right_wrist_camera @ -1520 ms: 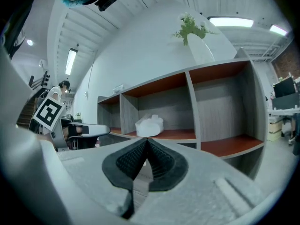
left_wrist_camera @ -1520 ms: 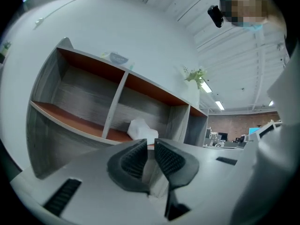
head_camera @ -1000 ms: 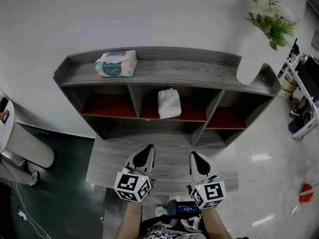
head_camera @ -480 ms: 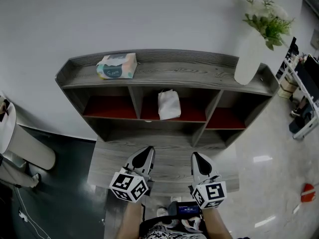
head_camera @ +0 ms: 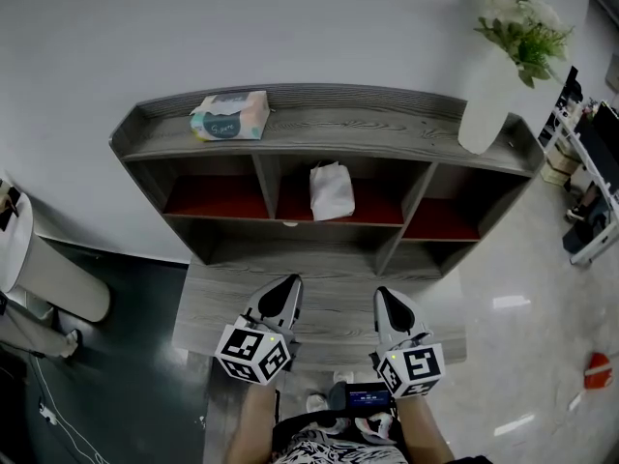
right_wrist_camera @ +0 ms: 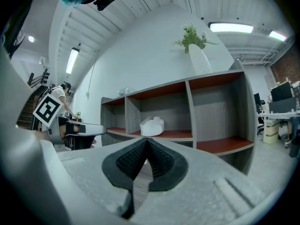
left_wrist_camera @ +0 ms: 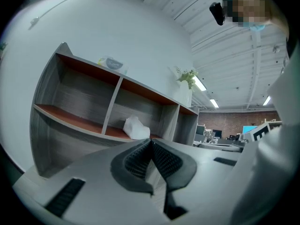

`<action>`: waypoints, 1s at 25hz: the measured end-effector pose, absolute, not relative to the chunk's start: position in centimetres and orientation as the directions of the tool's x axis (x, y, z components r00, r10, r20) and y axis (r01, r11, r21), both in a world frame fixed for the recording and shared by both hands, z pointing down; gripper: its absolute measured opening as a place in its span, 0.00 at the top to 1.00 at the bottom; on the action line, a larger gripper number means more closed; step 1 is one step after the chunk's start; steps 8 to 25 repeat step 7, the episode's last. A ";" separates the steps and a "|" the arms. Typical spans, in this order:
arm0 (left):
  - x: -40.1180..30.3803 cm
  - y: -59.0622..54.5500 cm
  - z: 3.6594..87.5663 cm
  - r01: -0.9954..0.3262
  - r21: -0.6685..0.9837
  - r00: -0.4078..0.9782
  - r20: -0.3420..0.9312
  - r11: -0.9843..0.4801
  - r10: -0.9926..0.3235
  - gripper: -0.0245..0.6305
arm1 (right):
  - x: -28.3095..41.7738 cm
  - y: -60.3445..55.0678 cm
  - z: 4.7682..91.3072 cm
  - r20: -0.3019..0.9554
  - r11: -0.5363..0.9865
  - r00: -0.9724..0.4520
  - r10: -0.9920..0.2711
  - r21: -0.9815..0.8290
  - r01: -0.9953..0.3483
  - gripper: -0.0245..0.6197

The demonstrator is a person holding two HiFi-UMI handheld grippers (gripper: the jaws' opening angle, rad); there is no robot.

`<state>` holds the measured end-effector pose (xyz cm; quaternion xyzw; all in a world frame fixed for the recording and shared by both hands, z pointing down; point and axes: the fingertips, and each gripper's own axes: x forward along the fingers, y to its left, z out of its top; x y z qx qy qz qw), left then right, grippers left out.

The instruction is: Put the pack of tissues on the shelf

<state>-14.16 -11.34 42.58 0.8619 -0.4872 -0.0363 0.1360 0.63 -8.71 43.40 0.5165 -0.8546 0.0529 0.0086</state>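
A pack of tissues (head_camera: pixel 230 117) with a pale green and peach wrapper lies on the top board of the grey shelf (head_camera: pixel 387 130), toward its left end; it shows small in the left gripper view as the pack of tissues (left_wrist_camera: pixel 110 62). A white soft bag (head_camera: pixel 332 190) sits in the middle red-floored compartment, also seen as the white bag (left_wrist_camera: pixel 136 127) and the white bag (right_wrist_camera: pixel 152 125). My left gripper (head_camera: pixel 287 285) and right gripper (head_camera: pixel 382 295) hover side by side over the low front board, both shut and holding nothing, well short of the compartments.
A tall white vase with green sprigs (head_camera: pixel 490 95) stands at the right end of the shelf top. A white rounded fixture (head_camera: pixel 48 278) sits on the dark floor at the left. Glossy pale floor lies to the right, with office gear (head_camera: pixel 585 191) at the far right.
Both grippers have kept their places. The head view has shifted slightly, so the shelf sits a little differently in the picture.
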 end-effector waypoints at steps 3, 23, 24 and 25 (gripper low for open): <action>-14.2 -11.4 42.4 -0.832 0.262 0.522 0.067 -0.490 -0.851 0.95 | 1.0 -8.7 43.5 0.073 0.443 -0.450 -0.890 -0.095 -0.891 0.95; -14.7 -11.8 42.1 -0.836 0.257 0.514 0.057 -0.485 -0.856 0.95 | 1.1 -9.1 43.4 0.063 0.442 -0.448 -0.892 -0.098 -0.892 0.95; -14.7 -11.8 42.1 -0.836 0.257 0.514 0.057 -0.485 -0.856 0.95 | 1.1 -9.1 43.4 0.063 0.442 -0.448 -0.892 -0.098 -0.892 0.95; -14.7 -11.8 42.1 -0.836 0.257 0.514 0.057 -0.485 -0.856 0.95 | 1.1 -9.1 43.4 0.063 0.442 -0.448 -0.892 -0.098 -0.892 0.95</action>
